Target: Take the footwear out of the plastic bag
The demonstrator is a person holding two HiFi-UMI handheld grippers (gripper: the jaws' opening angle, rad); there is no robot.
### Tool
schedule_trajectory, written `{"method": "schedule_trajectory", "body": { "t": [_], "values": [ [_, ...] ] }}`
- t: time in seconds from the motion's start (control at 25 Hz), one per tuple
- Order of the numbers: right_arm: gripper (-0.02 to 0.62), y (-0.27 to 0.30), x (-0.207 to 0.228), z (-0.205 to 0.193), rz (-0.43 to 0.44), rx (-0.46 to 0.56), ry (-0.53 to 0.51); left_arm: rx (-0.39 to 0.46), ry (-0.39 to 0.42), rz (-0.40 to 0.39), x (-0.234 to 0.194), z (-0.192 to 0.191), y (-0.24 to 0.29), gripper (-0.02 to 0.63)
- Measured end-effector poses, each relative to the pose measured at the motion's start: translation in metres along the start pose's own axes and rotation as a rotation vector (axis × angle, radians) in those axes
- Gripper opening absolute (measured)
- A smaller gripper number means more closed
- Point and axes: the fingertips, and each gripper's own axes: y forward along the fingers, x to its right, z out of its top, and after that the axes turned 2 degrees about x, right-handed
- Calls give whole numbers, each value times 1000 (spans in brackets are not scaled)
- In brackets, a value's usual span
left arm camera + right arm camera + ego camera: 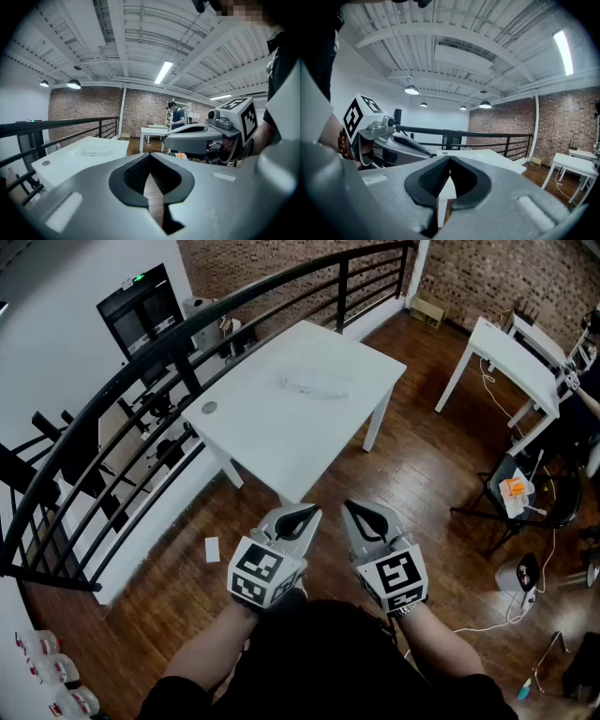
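Note:
A clear plastic bag (317, 386) lies flat near the far side of the white table (281, 442); I cannot make out what is inside it. Both grippers hang side by side over the wooden floor, short of the table's near corner. My left gripper (302, 514) is shut and holds nothing, and so is my right gripper (361, 512). In the left gripper view the closed left gripper (150, 157) points toward the table (70, 161), where the bag (96, 151) shows faintly. In the right gripper view the right gripper (450, 161) is closed, with the table (487, 157) beyond.
A black railing (141, 381) runs along the table's left side. A second white table (511, 357) stands at the right, with a person (177, 117) beside it. A black chair (516, 493) holds an orange item. A paper slip (212, 549) lies on the floor.

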Motion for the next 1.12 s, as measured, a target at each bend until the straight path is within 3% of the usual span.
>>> {"method": "schedule_trajectory", "body": {
  "t": [0.52,0.84,1.12],
  "values": [
    [-9,166,31,35,-5,-50,-41,8,-19,-23,-161,35,37,15],
    [-9,217,31,37,52,-85,-55,-2,-62,6,-209,36,41,15],
    [-9,245,54,12,109,-124,-10,-48,-73,72,-237,30,58,15]
  ]
}}
